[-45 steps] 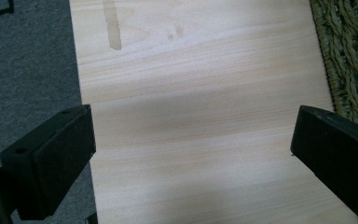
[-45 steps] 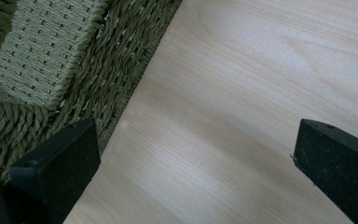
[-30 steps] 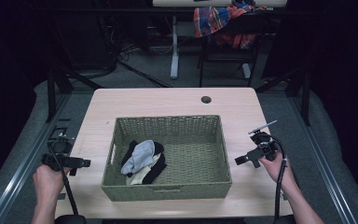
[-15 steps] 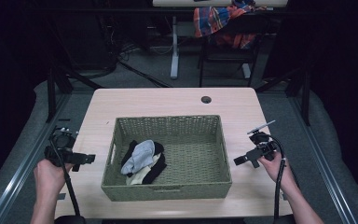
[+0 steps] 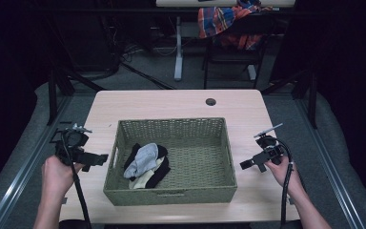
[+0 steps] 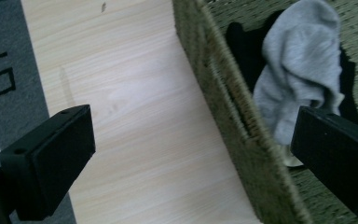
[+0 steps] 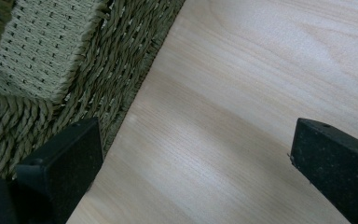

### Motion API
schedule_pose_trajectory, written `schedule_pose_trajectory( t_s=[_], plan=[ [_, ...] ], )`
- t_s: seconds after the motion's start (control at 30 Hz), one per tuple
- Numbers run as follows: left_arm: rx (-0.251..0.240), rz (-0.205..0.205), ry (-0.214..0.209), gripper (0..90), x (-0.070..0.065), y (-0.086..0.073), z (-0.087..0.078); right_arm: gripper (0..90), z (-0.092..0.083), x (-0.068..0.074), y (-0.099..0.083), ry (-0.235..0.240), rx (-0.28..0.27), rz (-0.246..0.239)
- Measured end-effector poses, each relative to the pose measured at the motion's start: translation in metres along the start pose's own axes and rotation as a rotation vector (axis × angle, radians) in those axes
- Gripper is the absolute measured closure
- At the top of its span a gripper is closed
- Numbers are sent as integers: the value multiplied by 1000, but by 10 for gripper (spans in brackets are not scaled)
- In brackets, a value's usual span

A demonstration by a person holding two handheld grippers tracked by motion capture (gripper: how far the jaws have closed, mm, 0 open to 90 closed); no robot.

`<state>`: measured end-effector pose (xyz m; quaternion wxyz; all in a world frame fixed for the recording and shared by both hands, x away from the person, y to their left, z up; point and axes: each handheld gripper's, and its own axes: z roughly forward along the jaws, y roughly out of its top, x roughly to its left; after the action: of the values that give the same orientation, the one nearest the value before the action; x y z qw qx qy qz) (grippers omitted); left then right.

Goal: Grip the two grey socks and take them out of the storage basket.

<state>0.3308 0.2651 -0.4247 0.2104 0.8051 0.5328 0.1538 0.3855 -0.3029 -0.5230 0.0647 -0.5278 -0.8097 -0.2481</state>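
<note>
A green woven basket [image 5: 219,157] stands in the middle of the light wooden table [image 5: 171,105]. Inside it, at its left end, lies a small heap of socks: a grey sock [image 5: 142,159] on top of black and cream ones. In the left gripper view the grey sock [image 6: 298,70] shows past the basket's wall [image 6: 223,93]. My left gripper [image 5: 101,158] is open, just left of the basket's left wall. My right gripper [image 5: 244,165] hovers open over bare table right of the basket, with the basket's corner [image 7: 65,60] in its view. Both are empty.
A dark round cable hole [image 5: 211,101] sits near the table's far edge. Behind the table stand a desk leg [image 5: 178,52] and a chair with plaid cloth [image 5: 228,21]. Metal rails [image 5: 14,181] run along both sides on the grey floor.
My left gripper has risen and moved right, closer to the basket's left wall. The right gripper has barely shifted.
</note>
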Motion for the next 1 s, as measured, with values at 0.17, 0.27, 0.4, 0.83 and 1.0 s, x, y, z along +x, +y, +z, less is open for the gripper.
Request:
schedule_pose_trajectory(
  t_s=[0.17, 0.27, 0.4, 0.83, 1.0],
  plan=[
    [-15, 45, -54, 2, -15, 8, -5, 24, 0, 0, 0, -2, 2, 2],
    [-17, 83, -64, 2, -29, 14, -8, 24, 0, 0, 0, -3, 3, 3],
    [-13, 111, -92, 5, -39, 19, -5, 26, -3, -3, 1, 0, 36, -23],
    [85, 236, -187, 227, -80, 56, 32, 33, -2, -2, -1, -9, 22, -6],
    [130, 236, -177, 340, -81, 52, 47, 36, -1, -4, -1, -5, 30, -8]
  ],
)
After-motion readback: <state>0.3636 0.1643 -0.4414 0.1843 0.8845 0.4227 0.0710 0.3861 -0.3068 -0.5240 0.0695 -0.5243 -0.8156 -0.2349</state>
